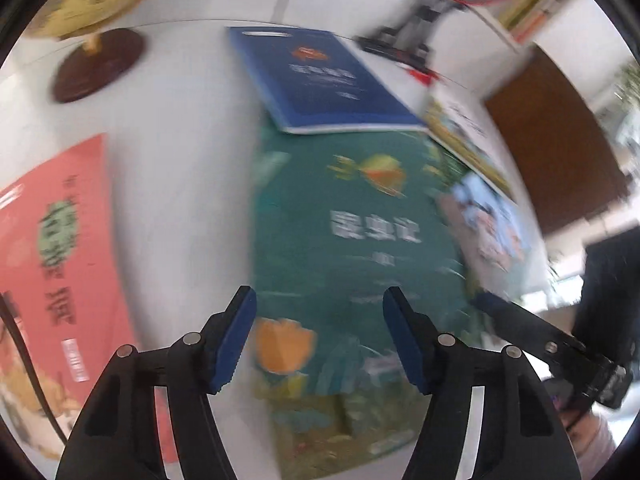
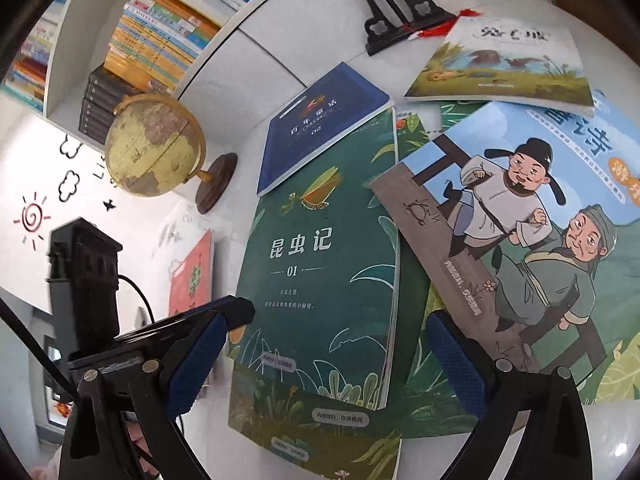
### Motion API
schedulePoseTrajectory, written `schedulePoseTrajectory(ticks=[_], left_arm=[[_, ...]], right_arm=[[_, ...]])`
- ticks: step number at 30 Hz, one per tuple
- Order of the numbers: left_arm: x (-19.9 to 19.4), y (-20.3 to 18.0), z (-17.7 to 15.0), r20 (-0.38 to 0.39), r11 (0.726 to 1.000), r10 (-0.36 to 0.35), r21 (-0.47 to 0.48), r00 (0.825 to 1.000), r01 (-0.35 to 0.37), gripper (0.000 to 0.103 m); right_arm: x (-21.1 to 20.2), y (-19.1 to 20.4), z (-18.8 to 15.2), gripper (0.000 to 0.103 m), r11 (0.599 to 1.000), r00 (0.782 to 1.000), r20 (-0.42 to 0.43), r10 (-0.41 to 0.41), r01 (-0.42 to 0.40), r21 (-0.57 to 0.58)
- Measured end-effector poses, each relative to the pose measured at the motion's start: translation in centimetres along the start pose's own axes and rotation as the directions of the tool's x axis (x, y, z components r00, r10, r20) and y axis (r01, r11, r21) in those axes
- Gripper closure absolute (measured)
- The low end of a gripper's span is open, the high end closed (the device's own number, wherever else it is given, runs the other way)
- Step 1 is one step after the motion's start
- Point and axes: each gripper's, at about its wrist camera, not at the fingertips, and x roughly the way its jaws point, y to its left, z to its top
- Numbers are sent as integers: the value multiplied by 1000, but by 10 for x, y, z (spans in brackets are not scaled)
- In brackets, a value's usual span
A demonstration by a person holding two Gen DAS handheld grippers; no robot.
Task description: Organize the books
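A large dark green paperback book (image 2: pixel 320 280) with white Chinese title characters, "01" and drawn insects and leaves lies flat on the white tabletop (image 2: pixel 256 80), directly ahead of and between the fingers of both grippers. A smaller navy blue paperback (image 2: pixel 324 124) rests on its far end. A pale blue picture book with two cartoon men (image 2: pixel 532 220) overlaps its edge beyond the right-hand finger, and a white picture book with a grassy scene (image 2: pixel 504 68) lies farther out on that side.

The left gripper (image 1: pixel 319 336) has its blue-padded jaws parted over the green cover's near end, nothing pressed between them. The right gripper (image 2: pixel 344 360) also stands wide apart above the same book, gripping nothing.

Only the right wrist view is sharp: it reads the titles and shows a yellowed globe on a dark wooden base (image 2: pixel 156 148), a shelf of bright book spines (image 2: pixel 156 36) and a black ornate stand (image 2: pixel 392 12). The blurred left wrist view alone shows much of a salmon-red book (image 1: pixel 60 260) lying beyond its left finger, apart from the green one.
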Motion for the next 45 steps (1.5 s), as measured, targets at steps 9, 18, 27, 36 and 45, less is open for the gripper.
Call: schedulePoseTrajectory(ticks=[9,18,27,36,45], left_arm=[[18,0,5,-78,997,-56,-66,995,50,27],[5,-18,-33,-70,1000,15,3,997,-15,31],[-14,-22,-95,-107,1000,-18,2,994,19,31],[-15,0,-74,-56,994,-62,-93,996,57,30],[8,-2,-68,-94,995,-38,-96,995,29,32]], right_arm=[[-4,-4,-3,1,1000,1000,11,8,-8,15],[-4,7,-15,1,997,997,-40,63,-64,-36],[-22,-2,-55,1,991,982,-134,129,-132,-9],[-27,-23,-60,3,987,980,-128,151,-142,74],[-8,-15,-51,5,997,992,-117,43,-35,63]])
